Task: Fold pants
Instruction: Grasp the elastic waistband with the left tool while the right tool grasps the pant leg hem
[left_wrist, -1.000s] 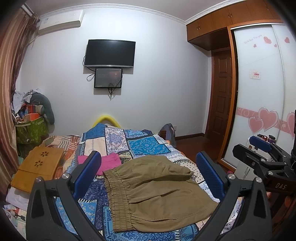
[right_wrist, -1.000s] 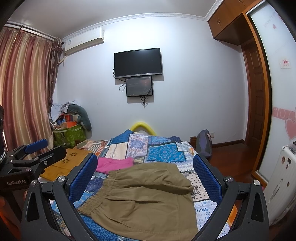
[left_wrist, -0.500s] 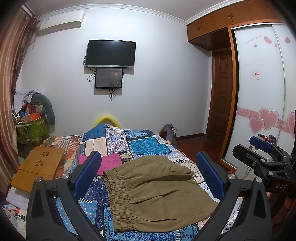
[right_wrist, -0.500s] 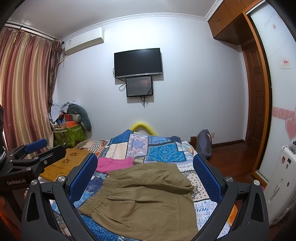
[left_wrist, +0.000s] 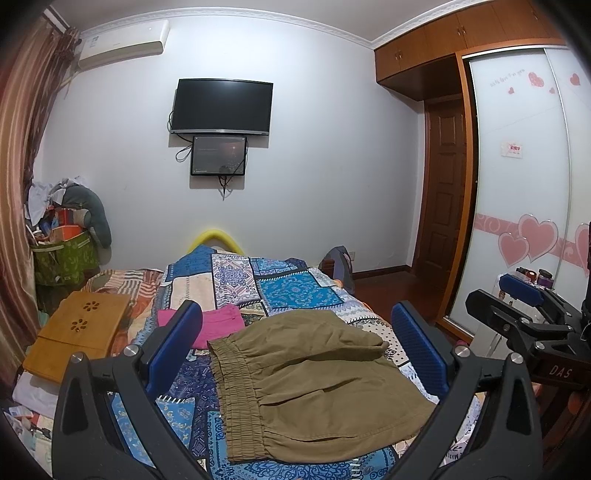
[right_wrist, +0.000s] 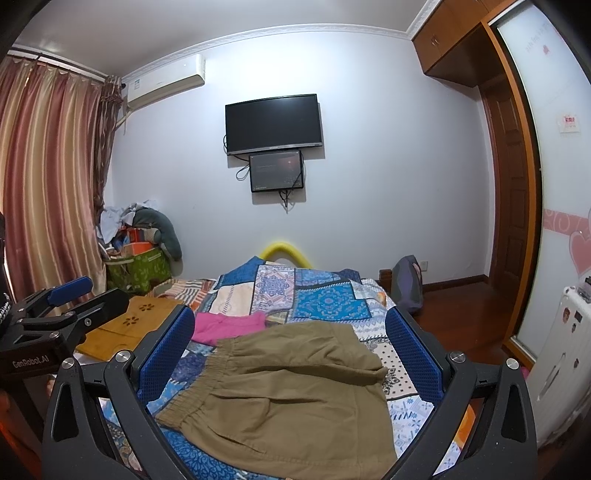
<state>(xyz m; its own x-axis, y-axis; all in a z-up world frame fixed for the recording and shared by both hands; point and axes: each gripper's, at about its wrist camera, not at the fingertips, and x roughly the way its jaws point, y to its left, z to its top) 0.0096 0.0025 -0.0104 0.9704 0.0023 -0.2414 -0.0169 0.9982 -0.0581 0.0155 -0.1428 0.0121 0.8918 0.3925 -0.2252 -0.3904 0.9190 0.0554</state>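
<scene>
Olive-brown cotton, by the look of it: the pants (left_wrist: 314, 376) lie flat on the patchwork bedspread (left_wrist: 291, 291), elastic waistband (left_wrist: 236, 391) toward my left, the legs apparently doubled over already toward the right. A pink garment (left_wrist: 218, 325) sits just beyond them, touching or nearly so.

My left hand-held gripper (left_wrist: 295, 354) hovers above the cloth, jaws spread wide, holding nothing. My right hand-held gripper (right_wrist: 291, 354) is likewise fully open and empty, and hovers over the same garment.

Judgement on the step in hand: approach for the next fold. To do it well, I should bring one gripper down on each corner of the same edge, pinch all layers together, and carry both across level so the fold line stays straight.

Not resolved: the near hem is cut off behind the gripper bodies in both views. The number of fabric layers is unclear, possibly two. The bedspread's near edge is hidden.
</scene>
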